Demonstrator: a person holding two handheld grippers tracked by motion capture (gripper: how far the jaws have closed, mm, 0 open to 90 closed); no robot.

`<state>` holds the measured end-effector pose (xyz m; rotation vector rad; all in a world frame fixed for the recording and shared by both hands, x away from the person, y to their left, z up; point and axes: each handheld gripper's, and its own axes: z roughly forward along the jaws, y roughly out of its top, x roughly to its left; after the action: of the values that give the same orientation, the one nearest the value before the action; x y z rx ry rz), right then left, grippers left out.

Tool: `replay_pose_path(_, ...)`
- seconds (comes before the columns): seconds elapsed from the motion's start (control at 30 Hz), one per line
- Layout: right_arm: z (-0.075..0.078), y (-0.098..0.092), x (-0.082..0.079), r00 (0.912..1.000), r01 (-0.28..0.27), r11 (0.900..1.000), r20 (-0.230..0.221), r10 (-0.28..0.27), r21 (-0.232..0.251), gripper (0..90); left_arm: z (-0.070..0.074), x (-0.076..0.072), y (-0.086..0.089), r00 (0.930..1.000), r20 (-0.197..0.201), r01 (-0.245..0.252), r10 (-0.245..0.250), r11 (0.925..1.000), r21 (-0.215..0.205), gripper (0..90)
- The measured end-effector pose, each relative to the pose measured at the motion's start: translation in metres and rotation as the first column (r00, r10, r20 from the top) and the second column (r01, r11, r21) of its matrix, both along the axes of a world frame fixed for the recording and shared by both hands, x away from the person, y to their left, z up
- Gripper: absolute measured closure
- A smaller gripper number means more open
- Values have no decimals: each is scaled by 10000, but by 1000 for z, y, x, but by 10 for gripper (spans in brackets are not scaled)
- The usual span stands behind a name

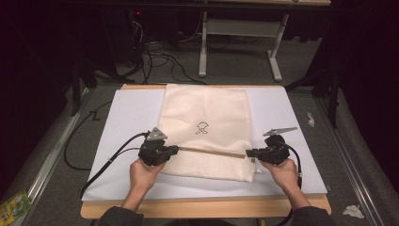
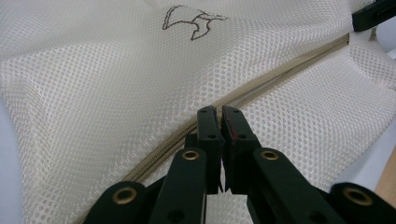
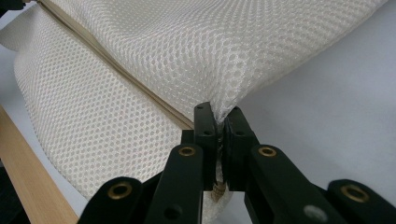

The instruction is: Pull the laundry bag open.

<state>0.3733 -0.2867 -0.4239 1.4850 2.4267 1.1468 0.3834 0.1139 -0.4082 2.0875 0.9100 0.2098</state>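
Observation:
A cream mesh bag [image 1: 204, 108] with a small dark emblem [image 1: 202, 127] lies flat on a white sheet [image 1: 127, 113]. A tan zipper [image 1: 211, 151] runs across its near part, pulled taut between both grippers. My left gripper [image 1: 175, 149] is shut on the zipper's left end; in the left gripper view its jaws [image 2: 219, 112] meet on the zipper line [image 2: 280, 70]. My right gripper [image 1: 248, 153] is shut on the bag's right edge at the zipper's other end, with mesh [image 3: 187, 42] bunched between the closed jaws [image 3: 218, 114].
The sheet covers a wooden table whose front edge [image 1: 202, 207] shows near the person. Black cables [image 1: 155, 56] and a white stand's legs [image 1: 203, 52] occupy the floor behind. Crumpled scraps [image 1: 353, 211] lie on the right, a green packet [image 1: 14, 206] at bottom left.

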Motion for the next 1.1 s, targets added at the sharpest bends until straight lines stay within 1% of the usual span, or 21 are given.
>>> replay_pose_path(0.13, 0, 0, 0, 10000, 13, 10000, 53, -12, -91, 877, 1, 0, 3, 9999, 70, -129, 129, 9999, 31, 873)
replay_pose_path(0.23, 1, -3, 0, 10000, 38, 10000, 47, -38, 8, 877, 1, 0, 6, 9999, 42, -163, 163, 9999, -35, 873)
replay_pose_path(0.27, 1, -3, 0, 10000, 32, 10000, 25, -32, 28, 877, 2, 0, 6, 9998, 64, -201, 201, 9998, 5, 872)
replay_pose_path(0.33, 1, -3, 0, 10000, 24, 10000, 35, -24, -46, 877, 2, 0, 7, 9997, 78, -226, 226, 9997, 9, 872)
replay_pose_path(0.63, 1, -6, 0, 10000, 85, 10000, 41, -85, 26, 877, 4, 0, 9, 9996, 97, -259, 259, 9997, -7, 873)
replay_pose_path(0.7, 1, -6, 0, 9999, 85, 9999, 88, -84, -88, 877, 3, 0, 9, 9995, 138, -300, 299, 9995, 61, 872)
replay_pose_path(0.8, 0, -7, 0, 9999, 95, 9999, 68, -95, -56, 877, 4, 1, 13, 9990, 160, -418, 417, 9991, 54, 873)
replay_pose_path(0.93, 0, -9, 0, 9999, 131, 9999, 62, -131, -31, 877, 5, 1, 16, 9988, 122, -479, 480, 9988, -46, 872)
replay_pose_path(1.1, 0, -8, 0, 9999, 137, 9999, 51, -137, -93, 877, 4, 2, 17, 9986, 108, -523, 523, 9986, -26, 873)
